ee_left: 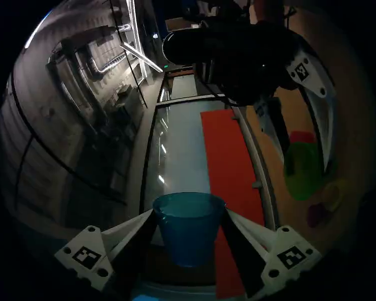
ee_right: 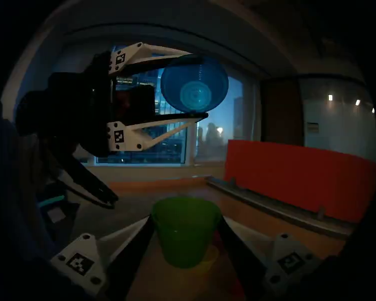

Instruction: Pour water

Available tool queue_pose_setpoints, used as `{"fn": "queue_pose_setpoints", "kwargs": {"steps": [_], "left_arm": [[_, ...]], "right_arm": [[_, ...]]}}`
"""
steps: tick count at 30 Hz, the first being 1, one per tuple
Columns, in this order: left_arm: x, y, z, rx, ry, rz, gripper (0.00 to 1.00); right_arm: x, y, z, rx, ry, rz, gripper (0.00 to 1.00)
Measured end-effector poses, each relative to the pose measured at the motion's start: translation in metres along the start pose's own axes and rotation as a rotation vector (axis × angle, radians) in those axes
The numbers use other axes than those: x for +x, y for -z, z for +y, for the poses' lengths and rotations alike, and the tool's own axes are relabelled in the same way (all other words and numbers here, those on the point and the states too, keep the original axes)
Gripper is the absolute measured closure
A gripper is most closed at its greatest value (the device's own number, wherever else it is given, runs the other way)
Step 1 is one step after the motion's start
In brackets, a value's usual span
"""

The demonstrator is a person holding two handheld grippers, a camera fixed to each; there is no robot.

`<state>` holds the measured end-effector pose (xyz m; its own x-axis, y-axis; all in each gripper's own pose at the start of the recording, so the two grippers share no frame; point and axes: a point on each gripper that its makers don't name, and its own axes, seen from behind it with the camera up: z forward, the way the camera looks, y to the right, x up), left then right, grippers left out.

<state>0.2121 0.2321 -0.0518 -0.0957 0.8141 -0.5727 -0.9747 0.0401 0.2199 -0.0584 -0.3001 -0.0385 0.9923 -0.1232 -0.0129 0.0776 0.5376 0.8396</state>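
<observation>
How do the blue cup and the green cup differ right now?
The blue cup is tipped on its side; the green cup stands upright. The blue cup is held higher than the green cup. Both are tapered cups gripped between jaws.

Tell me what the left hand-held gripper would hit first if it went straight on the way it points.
Probably the window glass, beside the red panel. Past the blue cup it grips, the way there looks free, though depth is unclear.
</observation>
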Motion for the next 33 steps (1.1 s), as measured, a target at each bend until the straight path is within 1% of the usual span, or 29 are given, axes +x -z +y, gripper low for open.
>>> {"fn": "queue_pose_setpoints", "kwargs": {"steps": [3, 4, 11, 17, 21, 27, 30, 33], "left_arm": [[-0.005, 0.000, -0.001, 0.005, 0.070, -0.014, 0.14], [-0.007, 0.000, -0.001, 0.007, 0.103, -0.019, 0.14], [-0.011, -0.001, -0.001, 0.018, 0.359, -0.029, 0.14], [-0.017, -0.002, 0.000, 0.023, 0.553, -0.039, 0.14], [-0.025, -0.001, -0.001, 0.030, 0.662, -0.056, 0.14], [-0.030, 0.005, -0.003, 0.029, 0.821, -0.067, 0.14], [-0.031, 0.005, -0.005, 0.028, 0.888, -0.059, 0.14], [-0.034, 0.003, -0.005, 0.031, 0.942, -0.065, 0.14]], "right_arm": [[0.001, 0.000, 0.000, -0.002, 0.000, 0.003, 0.09], [0.001, 0.000, 0.000, -0.002, -0.001, 0.004, 0.09], [0.002, 0.000, 0.001, -0.006, -0.003, 0.009, 0.09], [0.004, 0.003, 0.003, -0.011, -0.005, 0.017, 0.09], [0.006, 0.004, 0.004, -0.012, -0.006, 0.022, 0.09], [0.008, 0.007, 0.005, -0.019, -0.007, 0.028, 0.09], [0.008, 0.008, 0.007, -0.022, -0.010, 0.031, 0.09], [0.009, 0.009, 0.008, -0.025, -0.012, 0.034, 0.09]]}}
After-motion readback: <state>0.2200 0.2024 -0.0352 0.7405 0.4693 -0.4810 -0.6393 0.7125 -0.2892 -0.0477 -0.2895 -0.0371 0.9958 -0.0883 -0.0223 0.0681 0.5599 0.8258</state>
